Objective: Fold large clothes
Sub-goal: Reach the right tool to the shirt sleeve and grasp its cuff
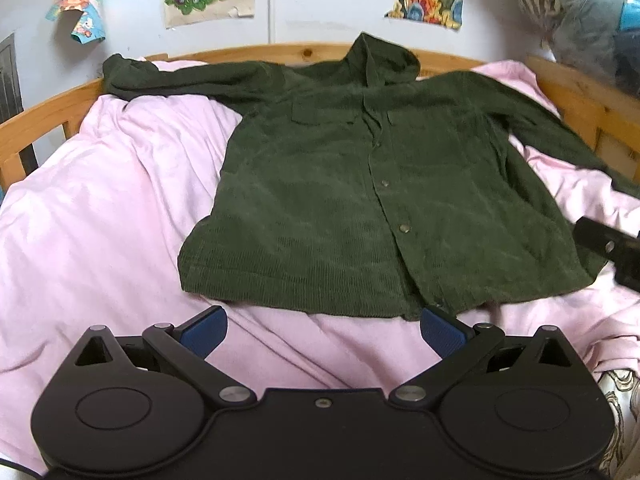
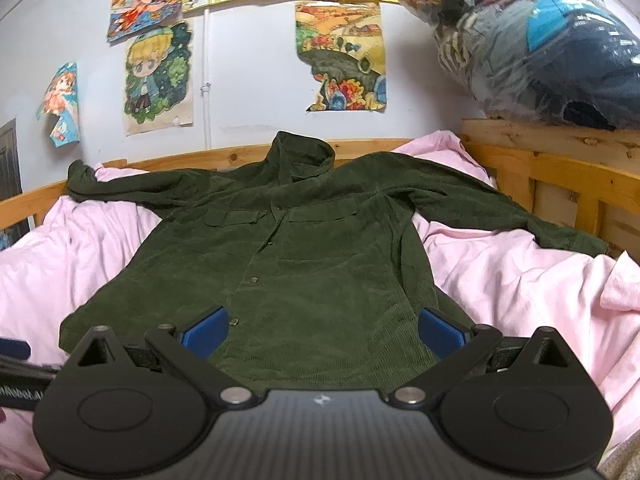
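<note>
A dark green corduroy button shirt [image 1: 360, 200] lies spread flat, front up, on a pink bed sheet [image 1: 100, 220], with both sleeves stretched out to the sides and the collar toward the wall. My left gripper [image 1: 324, 334] is open and empty, just short of the shirt's bottom hem. My right gripper [image 2: 322, 336] is open and empty, above the lower part of the shirt [image 2: 304, 264]. The right gripper's tip shows at the right edge of the left wrist view [image 1: 612, 248]. The left gripper's blue tip shows at the left edge of the right wrist view [image 2: 14, 348].
A wooden bed rail [image 2: 560, 176] runs around the back and right of the bed. A plastic bag of clothes [image 2: 532, 40] rests on the rail at the right. Cartoon posters [image 2: 340, 56] hang on the white wall.
</note>
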`<action>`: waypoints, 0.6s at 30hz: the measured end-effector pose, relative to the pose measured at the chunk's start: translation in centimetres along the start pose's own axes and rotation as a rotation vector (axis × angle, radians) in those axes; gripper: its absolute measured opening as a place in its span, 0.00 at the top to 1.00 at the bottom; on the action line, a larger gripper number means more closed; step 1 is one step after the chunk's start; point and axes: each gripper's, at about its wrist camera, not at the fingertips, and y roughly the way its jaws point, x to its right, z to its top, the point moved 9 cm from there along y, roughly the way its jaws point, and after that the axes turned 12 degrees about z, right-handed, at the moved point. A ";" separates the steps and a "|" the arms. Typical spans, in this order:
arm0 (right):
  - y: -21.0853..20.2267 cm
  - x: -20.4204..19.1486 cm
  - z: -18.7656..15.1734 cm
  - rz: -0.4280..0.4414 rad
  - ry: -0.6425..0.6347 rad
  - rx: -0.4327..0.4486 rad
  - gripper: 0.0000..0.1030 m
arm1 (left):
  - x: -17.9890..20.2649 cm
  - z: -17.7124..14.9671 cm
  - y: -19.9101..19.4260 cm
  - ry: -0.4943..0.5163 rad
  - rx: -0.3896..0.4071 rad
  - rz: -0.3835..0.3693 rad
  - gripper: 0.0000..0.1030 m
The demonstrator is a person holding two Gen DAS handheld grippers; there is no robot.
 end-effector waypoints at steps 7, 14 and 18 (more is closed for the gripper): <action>-0.4 3.9 1.7 -0.046 0.129 -0.004 0.00 | 0.8 2.5 0.6 0.054 -0.027 0.026 0.01; -1.2 8.6 7.3 -0.083 0.051 0.076 0.00 | 3.7 7.4 0.7 0.064 -0.017 -0.031 0.01; -2.1 11.9 9.9 -0.127 0.043 0.132 0.00 | 5.0 11.3 0.6 0.059 0.073 -0.002 0.01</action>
